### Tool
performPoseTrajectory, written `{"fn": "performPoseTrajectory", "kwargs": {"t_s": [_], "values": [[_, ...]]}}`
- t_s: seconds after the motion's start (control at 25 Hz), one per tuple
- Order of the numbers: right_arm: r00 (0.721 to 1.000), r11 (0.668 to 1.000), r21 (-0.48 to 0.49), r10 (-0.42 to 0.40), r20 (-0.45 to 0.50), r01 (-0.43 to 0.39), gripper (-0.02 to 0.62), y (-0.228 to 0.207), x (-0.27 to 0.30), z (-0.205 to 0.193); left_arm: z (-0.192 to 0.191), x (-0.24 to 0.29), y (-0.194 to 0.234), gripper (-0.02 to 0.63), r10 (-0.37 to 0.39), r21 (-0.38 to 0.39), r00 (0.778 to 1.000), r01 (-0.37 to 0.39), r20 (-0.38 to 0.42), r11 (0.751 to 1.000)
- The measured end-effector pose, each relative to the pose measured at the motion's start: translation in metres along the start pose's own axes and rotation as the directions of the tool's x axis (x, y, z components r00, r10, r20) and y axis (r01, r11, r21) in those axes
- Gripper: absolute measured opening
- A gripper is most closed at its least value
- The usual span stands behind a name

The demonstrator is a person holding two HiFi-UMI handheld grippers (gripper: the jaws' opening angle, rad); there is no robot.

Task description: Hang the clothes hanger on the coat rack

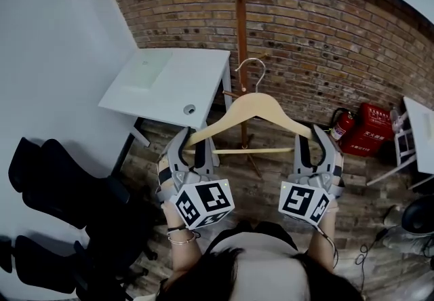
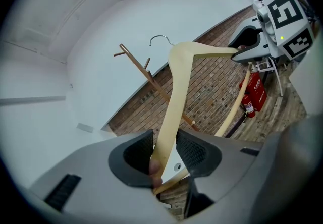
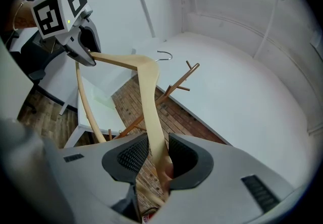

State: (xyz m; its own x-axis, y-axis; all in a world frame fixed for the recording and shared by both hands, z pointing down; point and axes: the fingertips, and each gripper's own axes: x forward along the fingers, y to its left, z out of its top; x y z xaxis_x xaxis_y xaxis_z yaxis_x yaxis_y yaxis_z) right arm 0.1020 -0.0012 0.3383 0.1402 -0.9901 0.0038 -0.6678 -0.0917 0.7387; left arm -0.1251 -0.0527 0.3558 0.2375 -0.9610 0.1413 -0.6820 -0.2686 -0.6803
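Right now I have the clothes hanger (image 1: 249, 108) held up in front of me at the centre of the head view, one end in each tool. My left gripper (image 1: 193, 142) is closed on the left tip of the wooden shoulder. In the left gripper view the pale wood runs up between the two ribbed pads (image 2: 135, 150), which sit tight on either side of it. My right gripper (image 1: 313, 138) is clamped the same way on the right tip, and in the right gripper view the wood rises from between its jaws toward the top middle of the frame. The hanger is roughly level, with its lower bar (image 1: 252, 151) stretching across between my two grippers. Its wire hook (image 1: 252, 68) points up, just to the right of the coat rack (image 1: 241, 35), whose wooden pole runs down the upper middle of the head view. The hook is very close to the pole and its short pegs, but I cannot tell whether it touches or rests on any of them. Behind the rack a brick wall (image 1: 325, 35) fills the upper right. A white desk (image 1: 169, 79) stands at centre left, and black chairs (image 1: 61, 184) are at the lower left. A red fire extinguisher (image 1: 342, 125) leans low against the bricks at the right.
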Motion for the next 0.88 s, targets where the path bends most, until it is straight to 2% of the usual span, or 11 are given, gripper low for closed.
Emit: {"fn": "performPoseTrajectory", "kwargs": {"t_s": [0.4, 0.88], "values": [[1.0, 1.0, -0.005, -0.005, -0.014, 0.005, 0.137, 0.008, -0.002, 0.008, -0.01, 0.003, 0.006, 0.146, -0.018, 0.0, 1.0, 0.018, 0.009, 1.0], [1.0, 1.0, -0.006, -0.011, -0.019, 0.011, 0.137, 0.004, 0.013, 0.006, -0.006, 0.02, 0.007, 0.146, -0.027, -0.007, 0.999, 0.027, 0.016, 1.0]]}}
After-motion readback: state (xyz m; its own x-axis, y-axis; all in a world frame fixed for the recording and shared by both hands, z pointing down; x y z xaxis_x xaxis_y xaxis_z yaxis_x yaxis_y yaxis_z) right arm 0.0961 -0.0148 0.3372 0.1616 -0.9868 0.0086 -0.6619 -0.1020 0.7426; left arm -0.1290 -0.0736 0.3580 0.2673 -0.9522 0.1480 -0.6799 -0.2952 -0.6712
